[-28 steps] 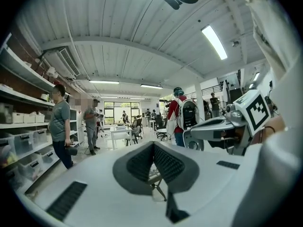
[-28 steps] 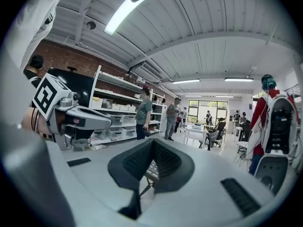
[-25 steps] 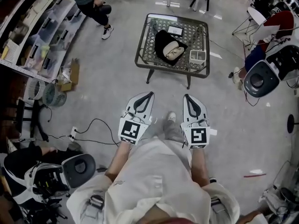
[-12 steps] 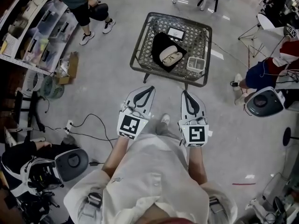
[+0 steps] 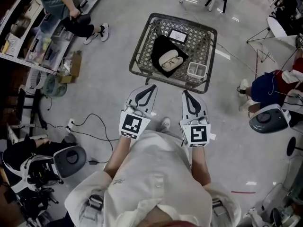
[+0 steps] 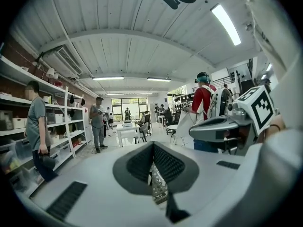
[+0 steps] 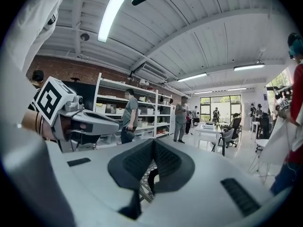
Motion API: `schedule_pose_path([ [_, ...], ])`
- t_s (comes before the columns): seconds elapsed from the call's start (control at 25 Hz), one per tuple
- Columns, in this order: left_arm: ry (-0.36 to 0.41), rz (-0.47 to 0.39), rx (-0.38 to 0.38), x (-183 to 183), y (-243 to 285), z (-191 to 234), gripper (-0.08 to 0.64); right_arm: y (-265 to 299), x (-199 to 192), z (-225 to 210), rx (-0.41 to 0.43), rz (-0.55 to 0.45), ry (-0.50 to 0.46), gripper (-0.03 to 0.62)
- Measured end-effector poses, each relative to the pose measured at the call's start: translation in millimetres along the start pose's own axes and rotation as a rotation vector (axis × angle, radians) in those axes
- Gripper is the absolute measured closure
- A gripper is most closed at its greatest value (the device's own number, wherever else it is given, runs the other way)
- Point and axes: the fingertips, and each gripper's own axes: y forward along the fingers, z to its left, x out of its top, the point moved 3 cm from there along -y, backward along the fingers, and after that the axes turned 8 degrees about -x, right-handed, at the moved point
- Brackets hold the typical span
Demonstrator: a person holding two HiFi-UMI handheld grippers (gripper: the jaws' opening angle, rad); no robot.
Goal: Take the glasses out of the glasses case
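Head view: glasses case [image 5: 158,44] lies open on the mesh table [image 5: 165,80], straight ahead of both tong tips and well apart from them, nothing reached yet

glasses [image 5: 169,59] sit inside the case on the lighter lining, slightly nearer the right gripper's line than the left's; too small to tell frame orientation

small white basket [image 5: 196,70] is just beside the case on the right-gripper side, a card [image 5: 178,34] sits beyond the case on the far side

left gripper [image 5: 150,88] and right gripper [image 5: 186,93]: both clenched, tips meeting, nothing between the pads. Left gripper view [image 6: 152,145] and right gripper view [image 7: 152,143] confirm it, with only a sliver of mesh table showing through the gap below the tips

pose: forearms tucked at the waist, both tongs side by side, level, pointing forward at the table, marker cubes up. Reads as a carry/approach posture, closed because nothing needs gripping yet

my guess: task not started. Next move needs closing the distance, then opening one pair to hold the case while the other lifts the glasses. Bystanders off to both sides, none near the table
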Motion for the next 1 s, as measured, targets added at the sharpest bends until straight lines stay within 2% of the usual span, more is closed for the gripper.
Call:
schedule_pose_path([
  [0.52, -0.01, 0.022, 0.004, -7.1, 40.8, 10.7, 0.546, 32.9, -12.0, -30.3, -0.004, 0.012, 0.008, 0.586],
  [0.8, -0.007, 0.01, -0.036, -11.1, 73.7, 30.9, 0.546, 57.9, -14.0, -41.4, -0.012, -0.02, 0.007, 0.586],
  [1.0, -0.009, 0.006, -0.072, -14.3, 103.4, 56.8, 0.546, 88.1, -20.2, -52.3, -0.037, -0.004, 0.0, 0.586],
])
